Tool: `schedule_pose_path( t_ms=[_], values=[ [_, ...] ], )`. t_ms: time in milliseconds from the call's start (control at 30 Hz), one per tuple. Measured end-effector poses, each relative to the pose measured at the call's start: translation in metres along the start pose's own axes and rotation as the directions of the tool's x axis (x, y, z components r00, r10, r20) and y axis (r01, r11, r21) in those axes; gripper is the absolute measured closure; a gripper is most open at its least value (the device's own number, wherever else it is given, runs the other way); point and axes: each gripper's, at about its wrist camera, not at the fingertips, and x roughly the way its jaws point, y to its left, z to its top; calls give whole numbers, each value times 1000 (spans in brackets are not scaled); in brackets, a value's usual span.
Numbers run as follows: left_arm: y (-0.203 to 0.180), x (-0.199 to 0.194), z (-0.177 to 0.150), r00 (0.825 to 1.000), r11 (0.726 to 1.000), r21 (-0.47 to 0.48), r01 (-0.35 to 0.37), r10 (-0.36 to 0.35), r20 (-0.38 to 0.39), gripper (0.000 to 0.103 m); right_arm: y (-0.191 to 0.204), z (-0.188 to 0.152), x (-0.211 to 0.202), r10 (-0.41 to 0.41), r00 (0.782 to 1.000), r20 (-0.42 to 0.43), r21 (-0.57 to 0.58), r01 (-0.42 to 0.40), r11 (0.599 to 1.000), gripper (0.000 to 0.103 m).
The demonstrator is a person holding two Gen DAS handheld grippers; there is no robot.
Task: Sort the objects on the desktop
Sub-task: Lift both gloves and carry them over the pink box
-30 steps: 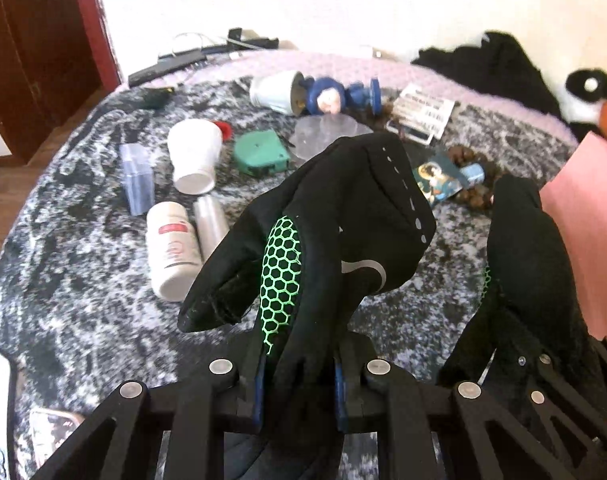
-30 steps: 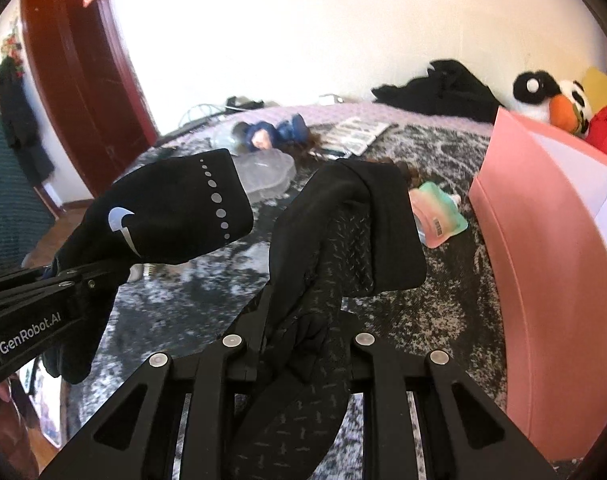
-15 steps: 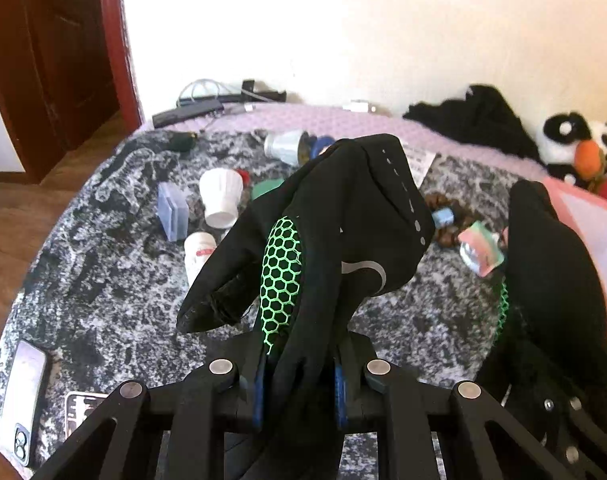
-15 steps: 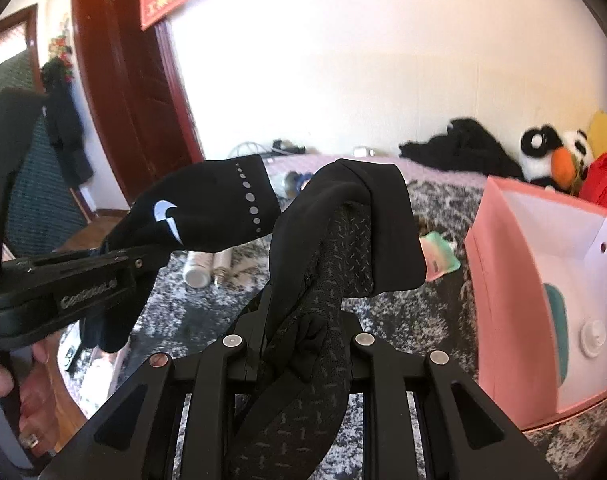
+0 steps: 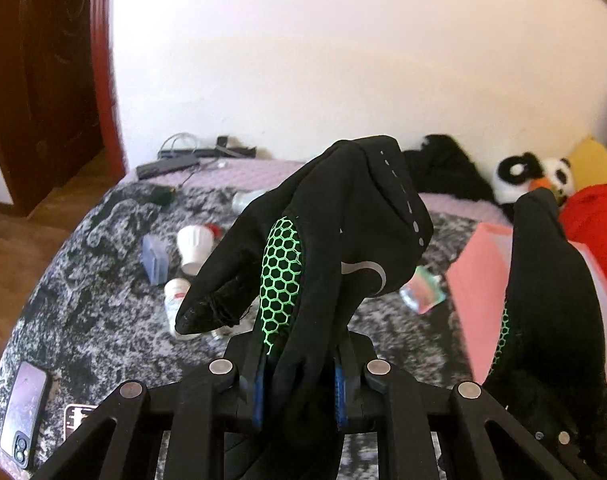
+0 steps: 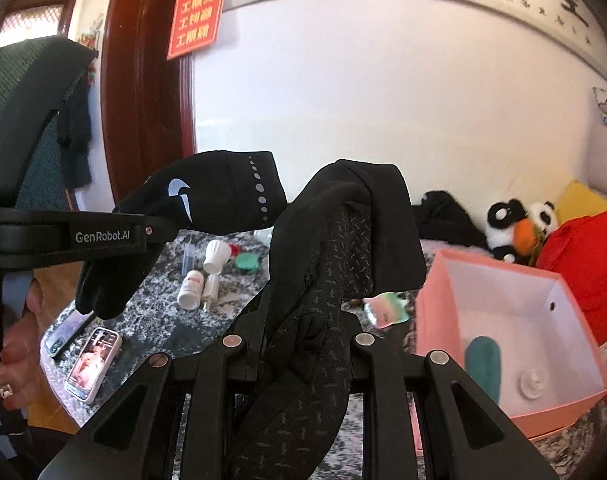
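**Both gloves lifted clear, pink box now in reach**

I had a black fabric glove with a green honeycomb palm patch and a pale swoosh [image 5: 335,248] pinched in the left gripper [image 5: 299,384], whose jaws were closed down tight on its cuff. The second black glove, its palm textured with small grey marks [image 6: 335,264], hung folded over the right gripper [image 6: 303,344], whose narrow jaws clamped its lower part. Compared with a second ago, both gloves sat higher above the mottled grey-and-black tabletop [image 5: 103,312], and the open pink cardboard box with a white lining [image 6: 503,320] had come fully into the right wrist view, showing a teal oblong item and a small clear cap already inside. I judged that meant the pair was on its way to the box rather than being set back down. Both gloves drooped limply, fingers curling forward. Behind them on the table lay white pill bottles [image 6: 191,288], a white cup [image 5: 193,248], a clear blue case [image 5: 154,258] and two phones near the edge [image 6: 91,360].
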Motion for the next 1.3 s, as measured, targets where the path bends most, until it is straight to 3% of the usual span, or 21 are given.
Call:
schedule_pose_path(
  t_ms=[467, 767, 1300],
  values=[
    [-64, -18, 6, 993, 992, 59, 109, -111, 36, 84, -54, 2, -49, -133, 988, 77, 31, 131, 991, 81],
    [-120, -15, 3, 981, 974, 125, 191, -195, 16, 84, -106, 3, -70, -232, 967, 108, 82, 224, 971, 81],
    [-215, 12, 0, 951, 931, 194, 310, -305, -53, 84, -202, -10, -84, -388, 918, 81, 194, 367, 910, 81]
  ],
)
